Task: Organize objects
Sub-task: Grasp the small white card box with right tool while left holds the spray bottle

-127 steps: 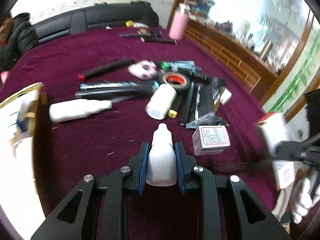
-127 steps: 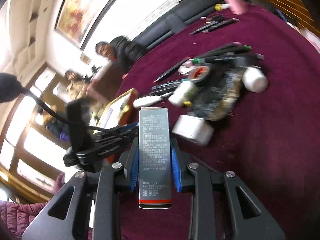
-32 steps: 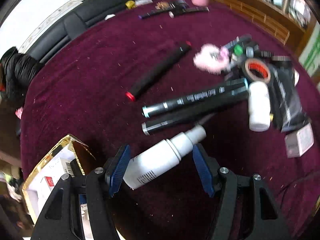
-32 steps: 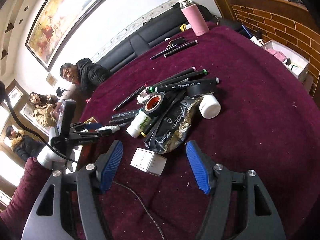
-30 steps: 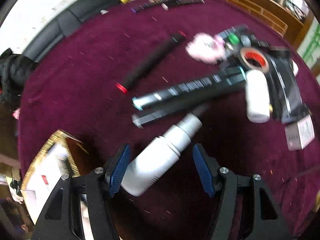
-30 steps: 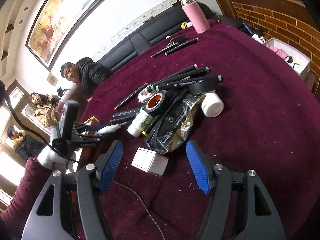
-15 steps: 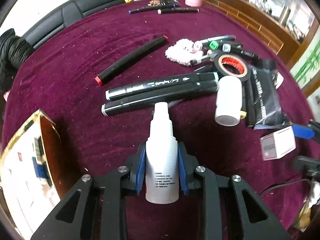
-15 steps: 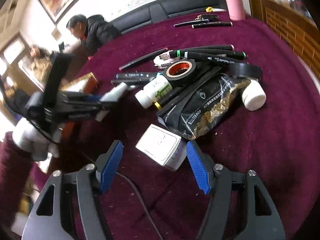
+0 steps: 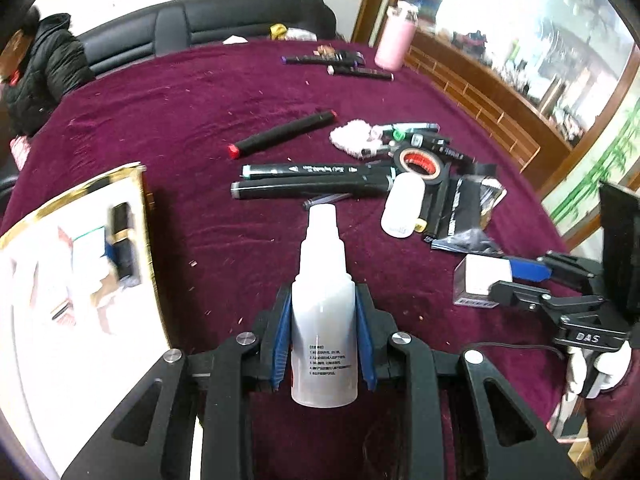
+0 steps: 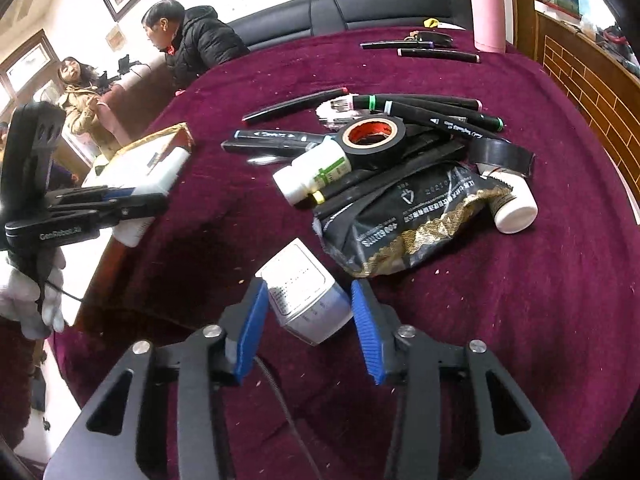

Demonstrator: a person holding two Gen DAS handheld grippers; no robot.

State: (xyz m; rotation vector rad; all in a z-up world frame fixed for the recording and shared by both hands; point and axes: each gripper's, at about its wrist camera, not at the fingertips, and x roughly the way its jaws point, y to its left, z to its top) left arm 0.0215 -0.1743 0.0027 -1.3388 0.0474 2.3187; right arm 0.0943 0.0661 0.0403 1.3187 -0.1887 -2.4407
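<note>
My left gripper (image 9: 323, 308) is shut on a white spray bottle (image 9: 322, 276), nozzle pointing away, lifted above the maroon tablecloth. From the right wrist view the same left gripper (image 10: 132, 200) hovers beside an open gold-edged box (image 10: 160, 140). My right gripper (image 10: 306, 312) points down at a small white box (image 10: 304, 292) lying on the cloth. Its jaws are closing, the box sits between them, and both blue pads touch its sides. The left wrist view shows that small white box (image 9: 478, 280) under the right gripper (image 9: 516, 276).
A heap lies mid-table: black markers (image 9: 312, 178), a red-cored tape roll (image 10: 372, 140), a white pill bottle (image 10: 316, 172), a black pouch (image 10: 404, 216), another white bottle (image 10: 514, 208). A pink flask (image 10: 488, 16) stands at the back. Two people sit back left. A cable (image 10: 280, 392) trails under the right gripper.
The left gripper shut on the spray bottle, which was lying askew, and raised it. The right gripper came down over the small white box and its jaws narrowed onto it.
</note>
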